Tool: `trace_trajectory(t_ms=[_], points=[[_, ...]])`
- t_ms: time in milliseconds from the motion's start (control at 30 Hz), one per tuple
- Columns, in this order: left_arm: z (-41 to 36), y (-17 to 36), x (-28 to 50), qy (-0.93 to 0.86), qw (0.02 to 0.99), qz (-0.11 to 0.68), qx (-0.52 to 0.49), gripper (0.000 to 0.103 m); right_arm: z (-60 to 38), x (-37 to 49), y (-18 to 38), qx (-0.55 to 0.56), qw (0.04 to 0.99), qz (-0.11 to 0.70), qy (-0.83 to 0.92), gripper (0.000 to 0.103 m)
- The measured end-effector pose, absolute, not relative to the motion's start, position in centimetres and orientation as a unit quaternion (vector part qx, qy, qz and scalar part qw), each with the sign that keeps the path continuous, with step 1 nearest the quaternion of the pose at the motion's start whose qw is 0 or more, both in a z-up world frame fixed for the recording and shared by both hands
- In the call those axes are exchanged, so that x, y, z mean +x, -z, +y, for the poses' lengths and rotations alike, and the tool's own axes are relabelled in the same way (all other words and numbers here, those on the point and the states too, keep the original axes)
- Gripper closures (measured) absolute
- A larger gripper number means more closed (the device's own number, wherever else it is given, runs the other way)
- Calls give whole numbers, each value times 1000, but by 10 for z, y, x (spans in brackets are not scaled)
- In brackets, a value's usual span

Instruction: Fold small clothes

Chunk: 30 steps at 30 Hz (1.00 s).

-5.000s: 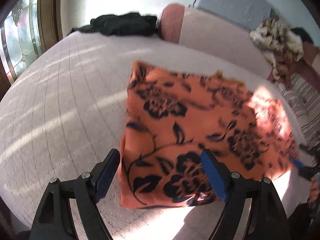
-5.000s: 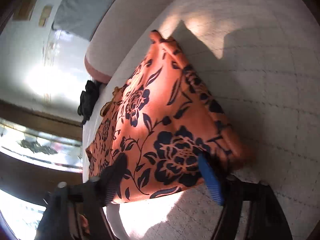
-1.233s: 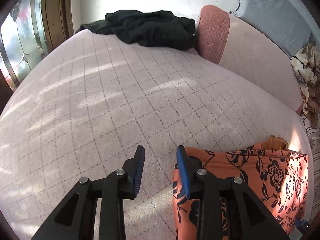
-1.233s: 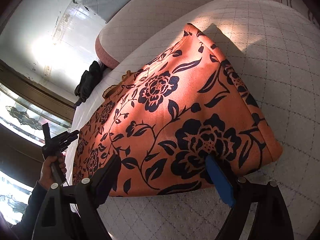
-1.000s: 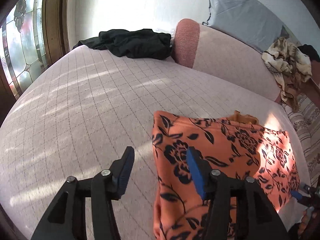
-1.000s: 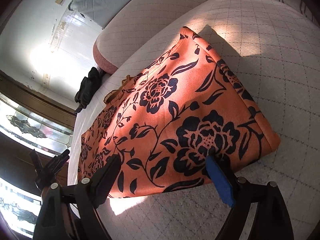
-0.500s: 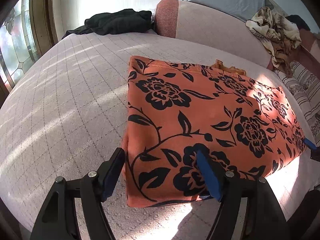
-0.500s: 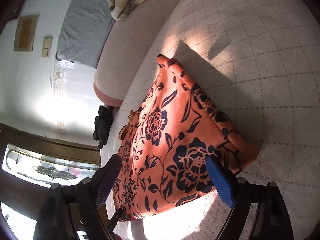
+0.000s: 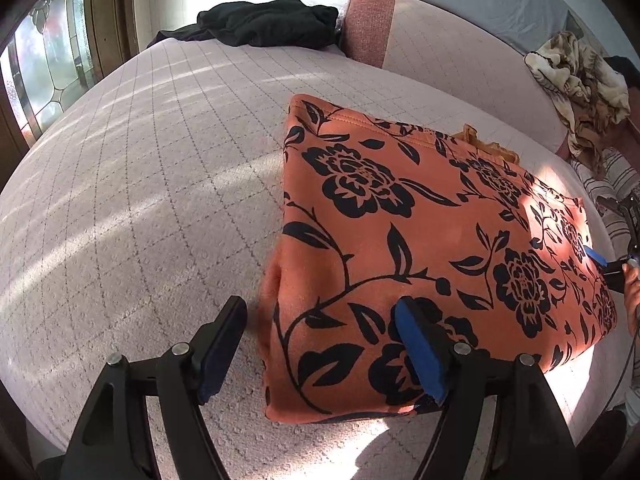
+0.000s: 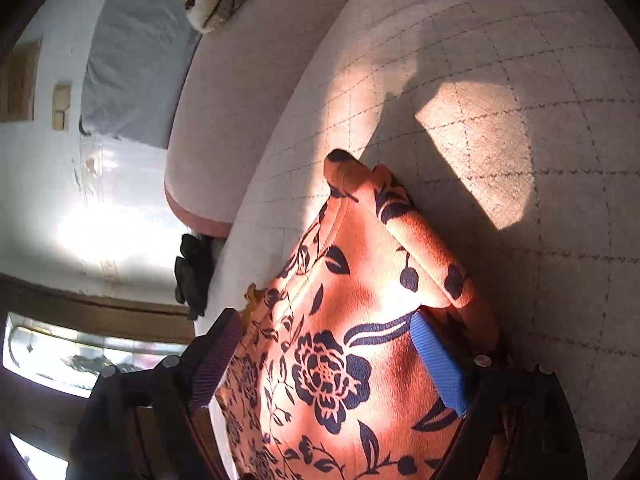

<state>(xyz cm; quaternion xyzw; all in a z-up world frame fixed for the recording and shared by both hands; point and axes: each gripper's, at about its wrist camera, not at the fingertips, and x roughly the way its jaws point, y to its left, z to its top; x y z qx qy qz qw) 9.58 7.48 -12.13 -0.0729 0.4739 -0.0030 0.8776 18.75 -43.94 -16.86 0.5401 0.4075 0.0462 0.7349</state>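
Note:
An orange garment with a black flower print (image 9: 420, 232) lies folded on the pinkish quilted bed (image 9: 132, 168). My left gripper (image 9: 320, 344) is open, its jaws straddling the garment's near left corner, the right pad (image 9: 418, 350) resting on the cloth. In the right wrist view the same garment (image 10: 344, 344) fills the space between the wide-open jaws of my right gripper (image 10: 332, 356), at its other near corner; the blue pad (image 10: 436, 364) lies against the cloth. The right gripper also shows at the far right edge of the left view (image 9: 612, 260).
A black garment (image 9: 268, 22) lies at the bed's far edge by a pink bolster (image 9: 370, 24). A brown patterned blanket (image 9: 580, 80) lies on the long cushion at right. A stained-glass window (image 9: 44, 64) is at left. A striped cloth (image 9: 616, 184) lies at right.
The right gripper has come in closer and lower over the garment's corner, which now fills its jaws. The left gripper has stayed at the near left corner, shifting only slightly.

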Motion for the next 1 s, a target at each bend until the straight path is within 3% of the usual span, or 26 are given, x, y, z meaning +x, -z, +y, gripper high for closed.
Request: trace_trajectory(t_ms=[167,267,400,600,800,1000], points=[[72,124,97,4,882,468,-62,22,-424,205,136,498,761,405,-90,13],[72,124,99,6,882,468,-63,21,-432,225,160,465,767,439,-52,12],[71,125,100,4,880,471,-61,21,-439,216,155,508,756,408,-53,12],[69,122,97,-2,877,477,-62,21,-418,123,121,481,784,385,-74,12],[66,104,84,-13,888,454,-72,21,-401,12,151,510,760,403,-23,12],[43,89,77,4,894,445,-52,21,-414,24,159,536,758,372,1,11]])
